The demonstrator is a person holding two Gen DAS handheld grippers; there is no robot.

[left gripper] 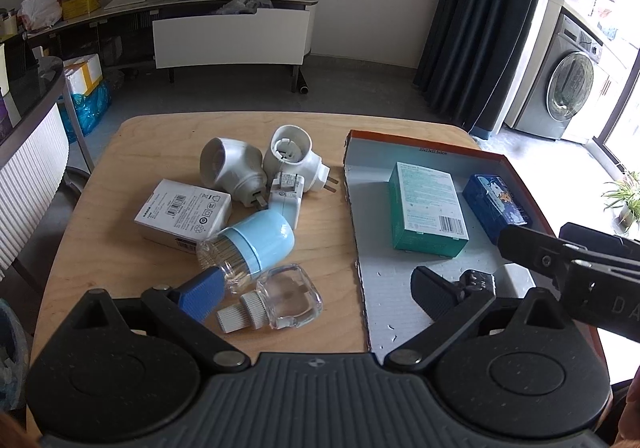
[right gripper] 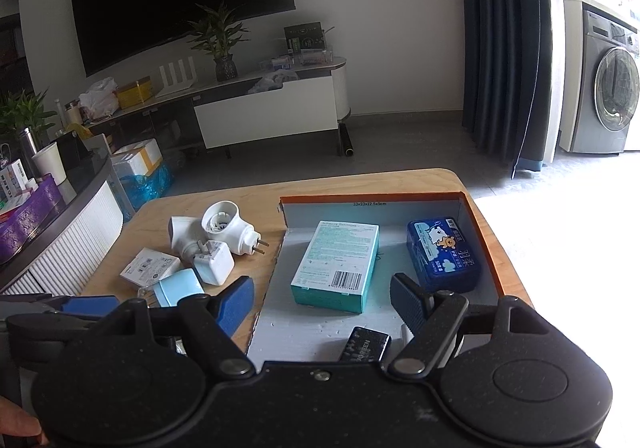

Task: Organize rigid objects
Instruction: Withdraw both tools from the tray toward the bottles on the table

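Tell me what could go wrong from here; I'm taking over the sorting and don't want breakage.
1. The clear glass bottle and the blue-capped toothpick jar lie on their sides touching; lifting one may roll the other.
2. The white plug adapters are piled together, so open jaws of the left gripper could catch two.
3. The box holds a teal carton; free room is shrinking.

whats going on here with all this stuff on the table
A person holds a gripper in each hand over a wooden table, sorting small items into a shallow box. The teal carton, blue pack and a small black item are inside. White plug adapters and the blue-capped jar lie outside. Left gripper and right gripper are open, empty.
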